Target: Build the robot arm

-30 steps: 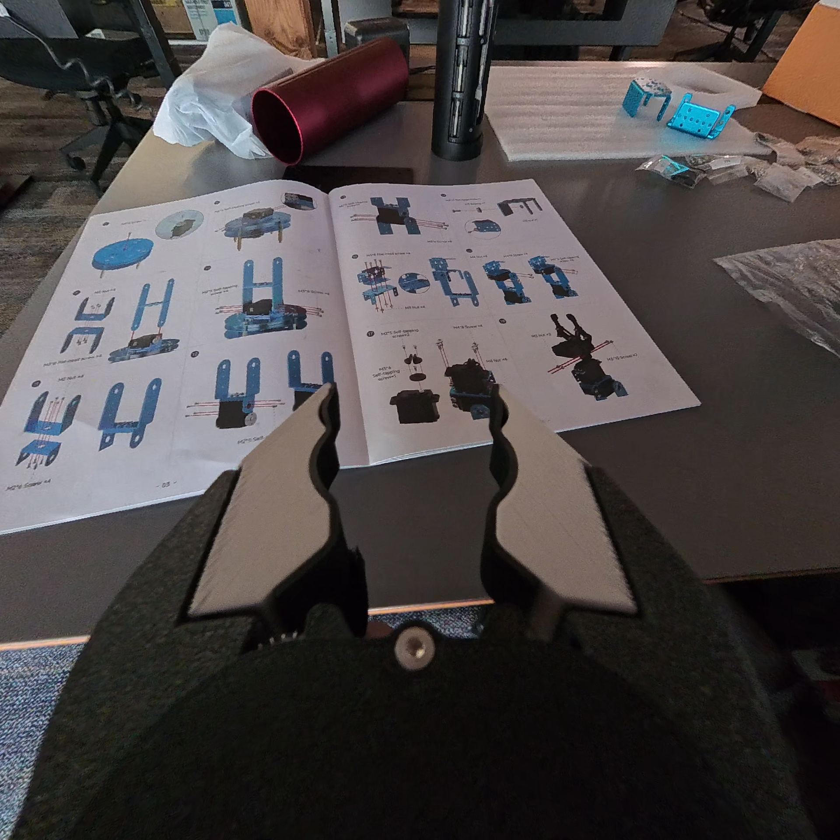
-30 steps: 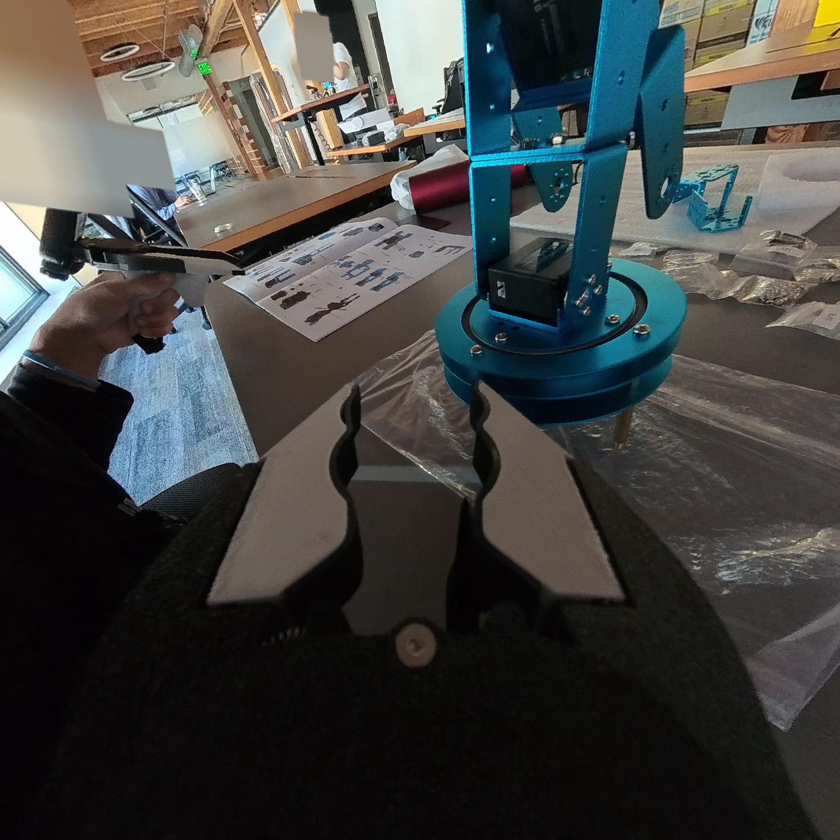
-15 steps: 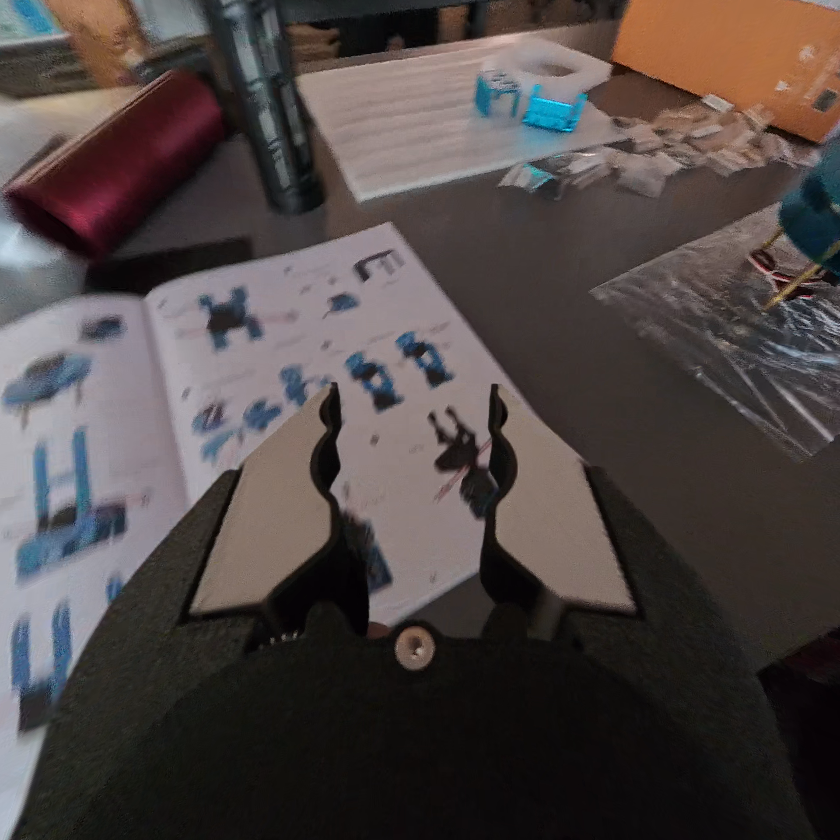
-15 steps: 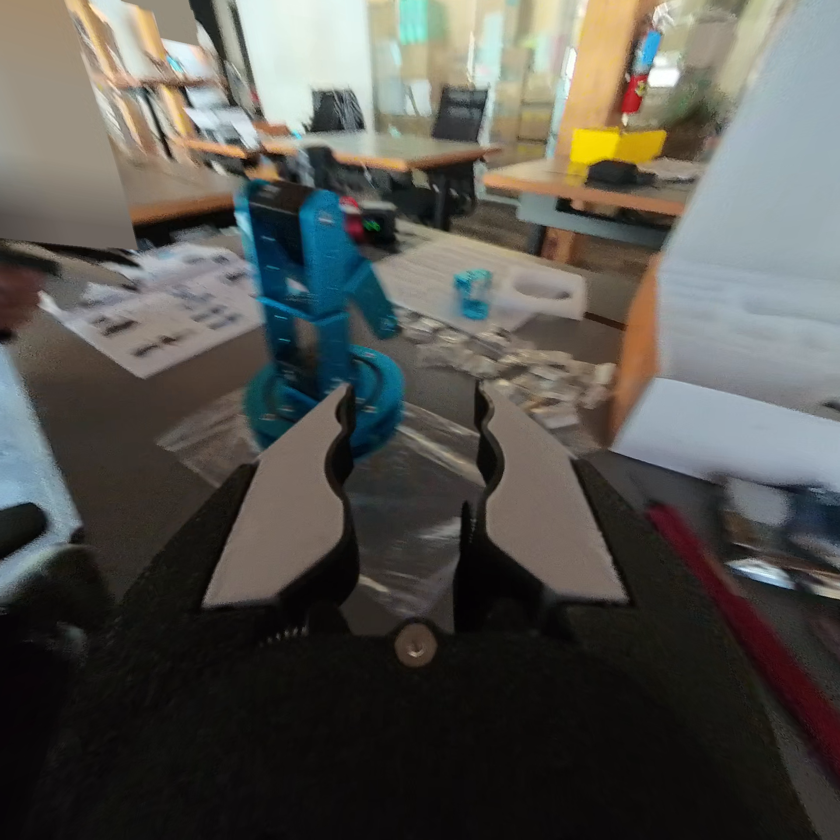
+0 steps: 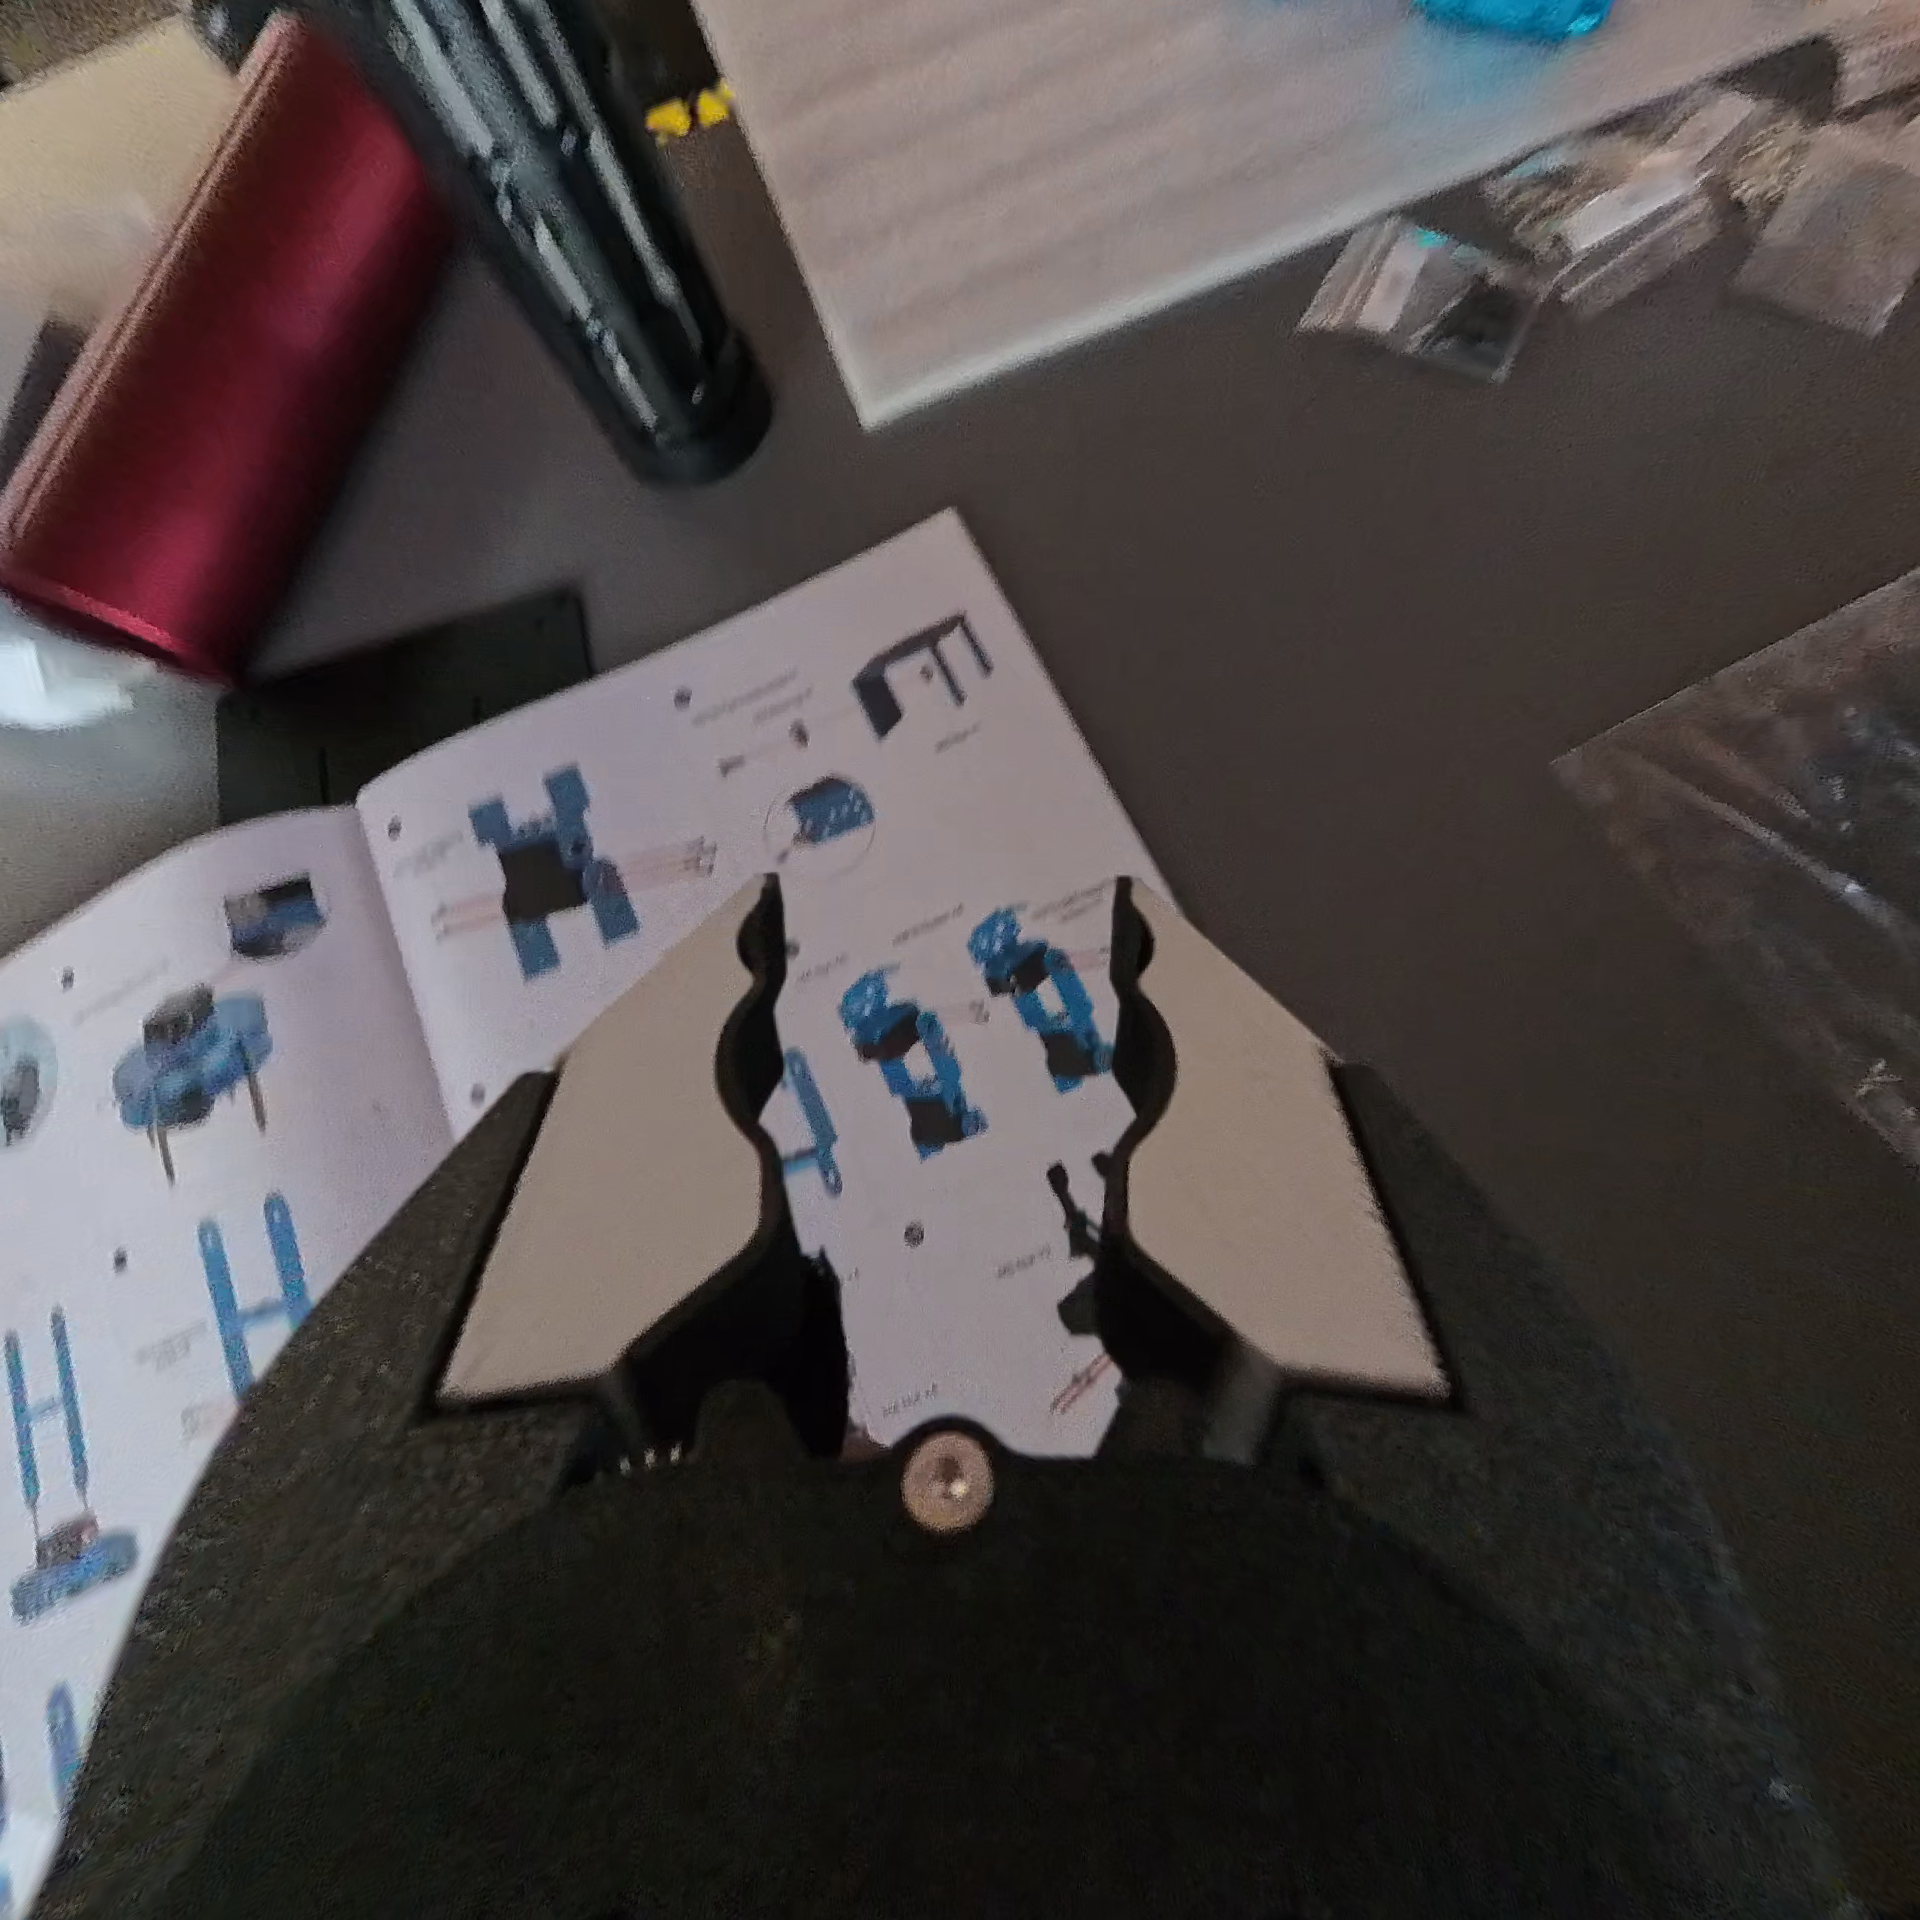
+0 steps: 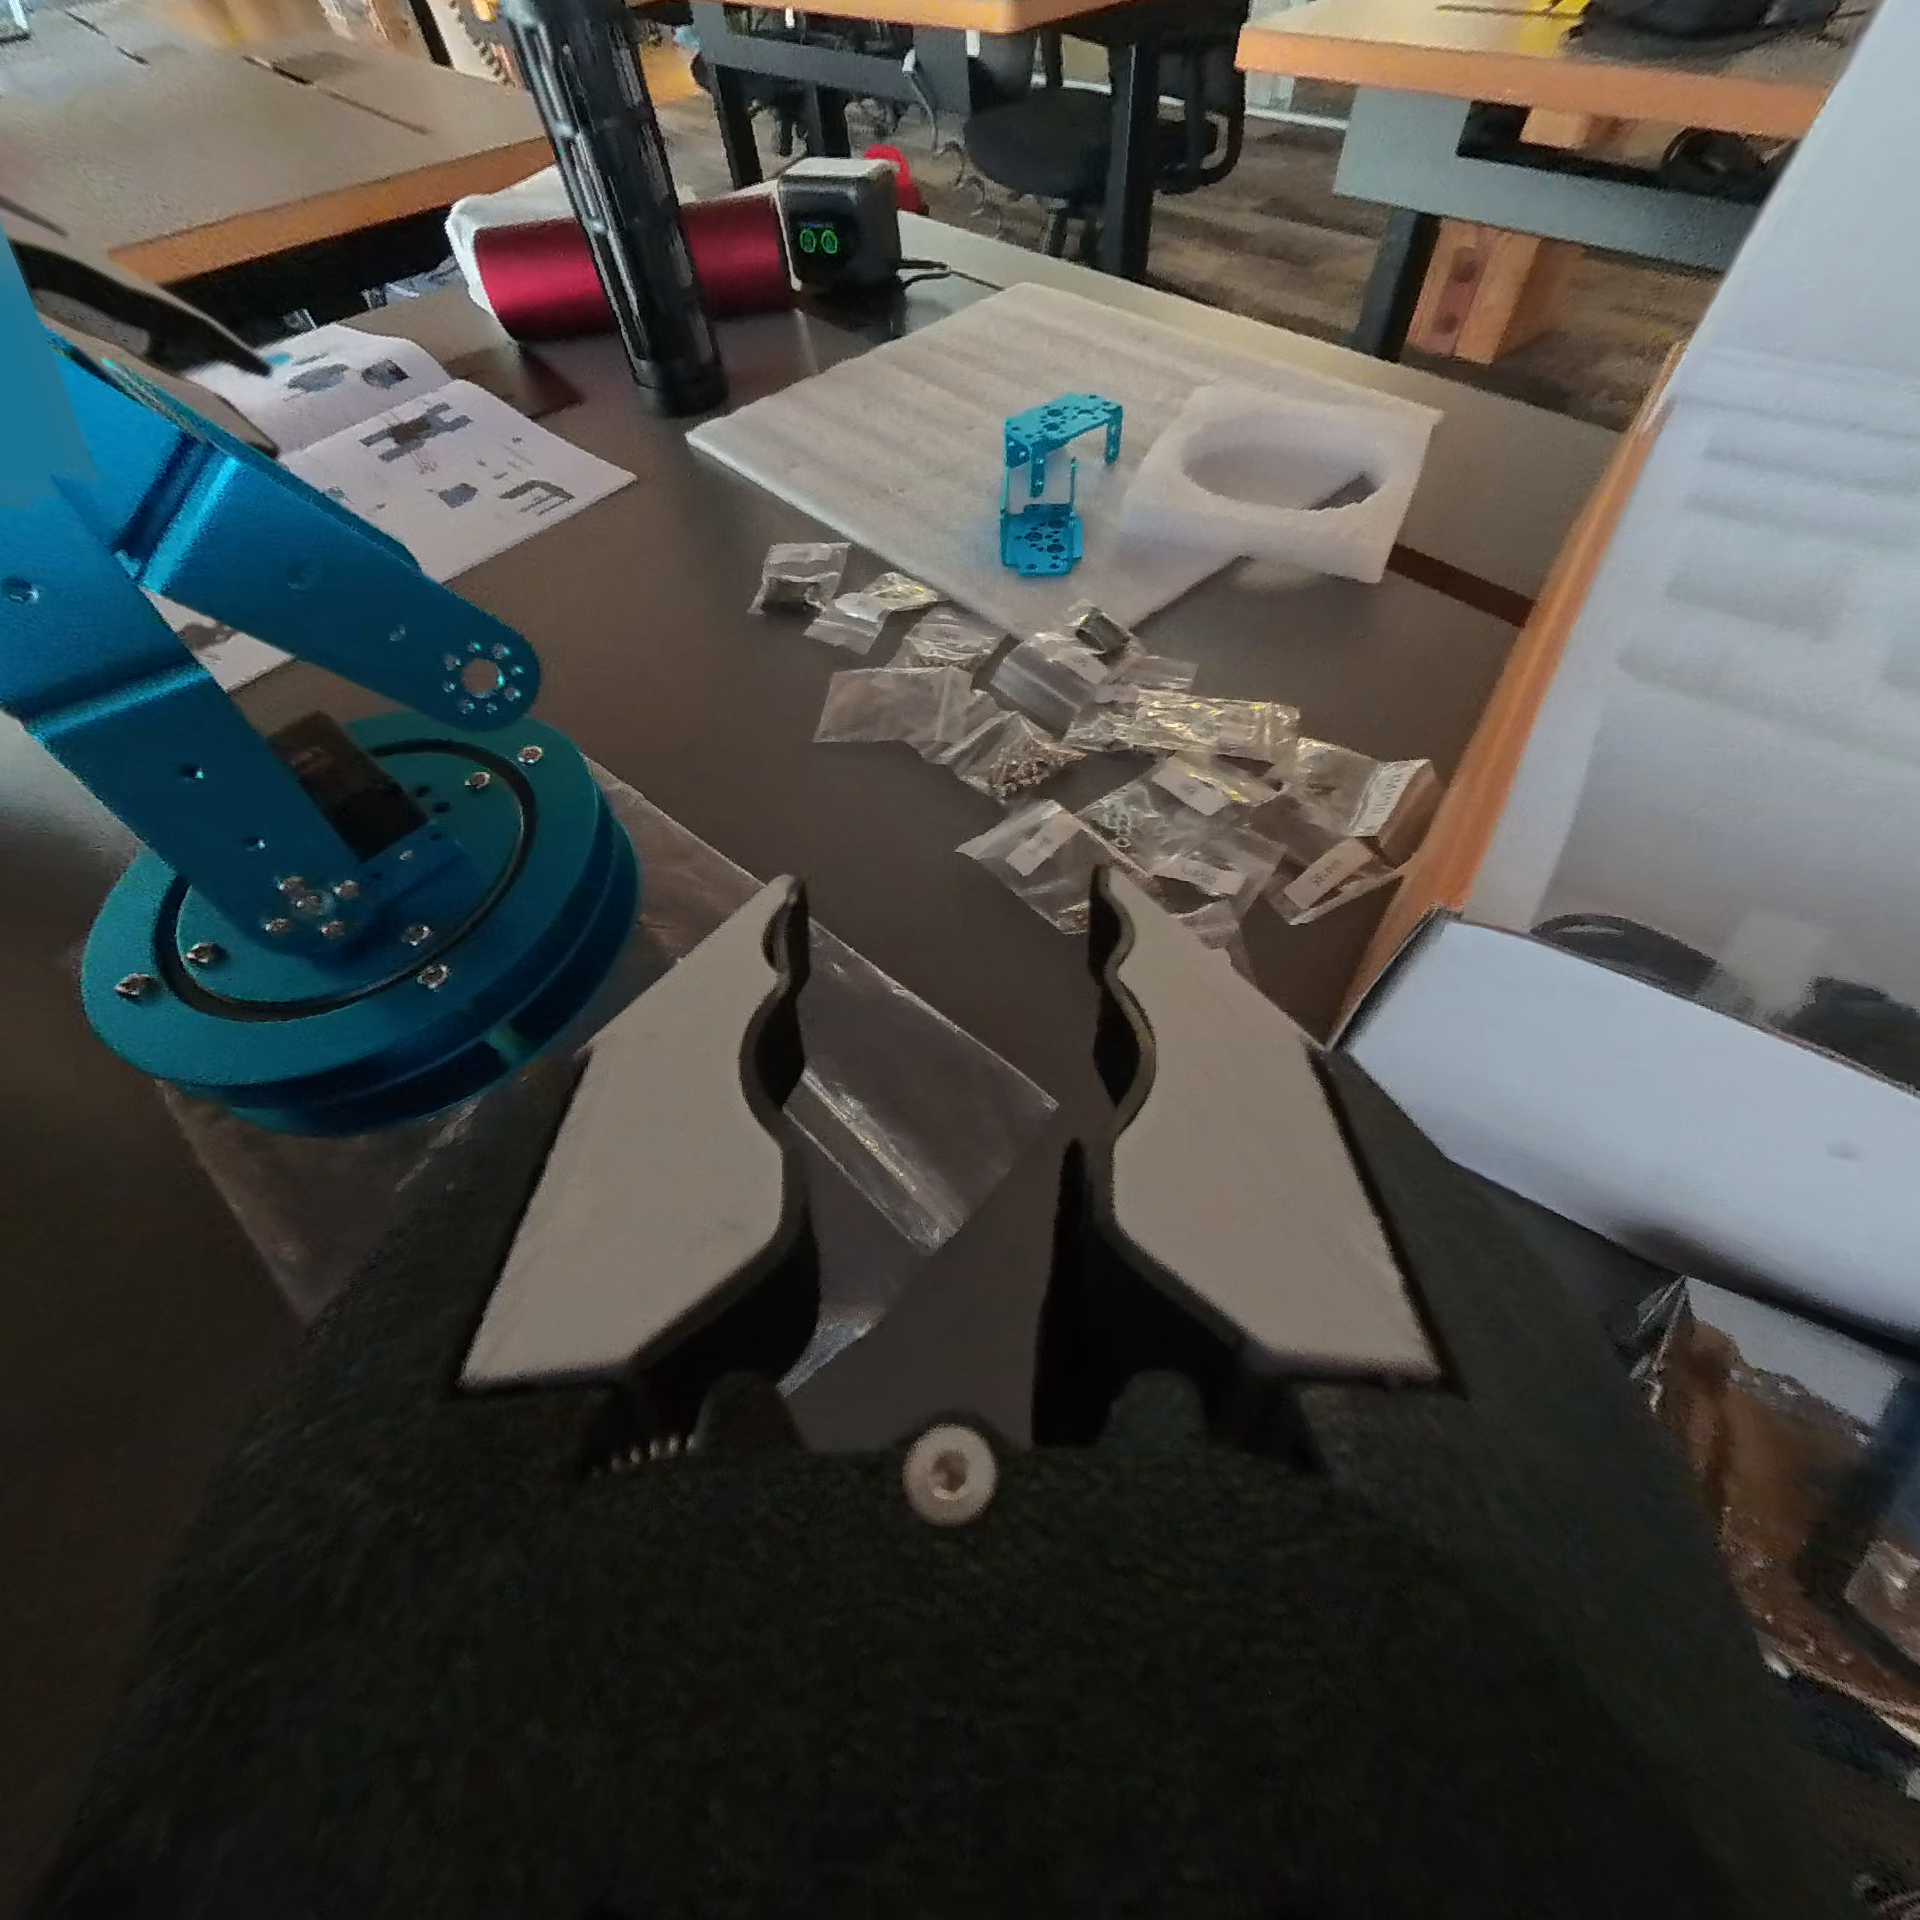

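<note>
1. Grey fingers of the left gripper stand apart and empty above the open instruction booklet, near the table's near edge.
2. Beside the booklet's far edge lie a red cylinder on its side and an upright black cylinder.
3. Right gripper, fingers likewise spread and empty, hangs over a clear plastic sheet just beside the blue robot-arm base; small hardware bags lie beyond.

We see our left gripper empty, jaws parted, above an open white instruction booklet; dark red metal cylinder and black tube beyond.
</note>
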`<control>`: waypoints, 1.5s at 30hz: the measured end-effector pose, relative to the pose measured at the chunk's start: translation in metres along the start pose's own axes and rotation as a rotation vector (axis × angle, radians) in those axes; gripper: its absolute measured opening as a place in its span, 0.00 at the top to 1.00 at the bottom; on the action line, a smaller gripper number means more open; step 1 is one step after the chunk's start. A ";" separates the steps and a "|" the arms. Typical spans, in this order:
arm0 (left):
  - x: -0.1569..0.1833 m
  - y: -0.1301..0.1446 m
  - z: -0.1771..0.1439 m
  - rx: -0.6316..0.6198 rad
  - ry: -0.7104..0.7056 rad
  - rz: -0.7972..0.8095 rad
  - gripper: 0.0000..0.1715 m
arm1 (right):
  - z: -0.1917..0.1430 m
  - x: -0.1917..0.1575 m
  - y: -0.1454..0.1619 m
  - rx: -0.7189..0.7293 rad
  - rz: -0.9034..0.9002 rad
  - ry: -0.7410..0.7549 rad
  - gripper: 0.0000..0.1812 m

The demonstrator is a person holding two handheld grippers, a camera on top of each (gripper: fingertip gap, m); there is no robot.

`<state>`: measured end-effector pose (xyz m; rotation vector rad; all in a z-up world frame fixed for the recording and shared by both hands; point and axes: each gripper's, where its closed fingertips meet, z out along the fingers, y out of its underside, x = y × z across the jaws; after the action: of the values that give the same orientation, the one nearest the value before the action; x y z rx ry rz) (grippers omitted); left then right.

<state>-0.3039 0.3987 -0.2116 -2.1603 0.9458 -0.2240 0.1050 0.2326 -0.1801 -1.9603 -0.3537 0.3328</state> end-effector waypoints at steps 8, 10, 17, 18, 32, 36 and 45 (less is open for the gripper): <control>-0.012 0.029 -0.010 -0.057 -0.070 -0.017 0.64 | 0.024 0.003 0.013 -0.202 -0.069 -0.003 0.67; -0.011 0.030 -0.013 -0.050 -0.055 -0.018 0.64 | 0.040 0.003 0.011 -0.260 -0.077 -0.037 0.68; 0.020 0.025 -0.016 0.060 0.075 0.076 0.64 | 0.115 -0.007 0.001 -0.457 -0.160 -0.209 0.66; 0.029 0.026 -0.017 0.071 0.119 0.087 0.64 | 0.123 -0.005 0.002 -0.491 -0.193 -0.203 0.66; 0.064 0.049 -0.031 0.130 0.354 0.192 0.64 | 0.171 0.011 0.035 -0.865 -0.402 -0.299 0.78; 0.063 0.048 -0.034 0.143 0.348 0.188 0.64 | 0.170 0.012 0.035 -0.852 -0.432 -0.303 0.83; 0.089 0.025 -0.064 0.276 0.369 0.146 0.64 | 0.144 0.007 0.002 -0.652 -0.533 -0.214 0.98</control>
<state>-0.2821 0.2896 -0.1964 -1.8197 1.1953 -0.6585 0.0564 0.3542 -0.2396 -2.3517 -1.2183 0.0751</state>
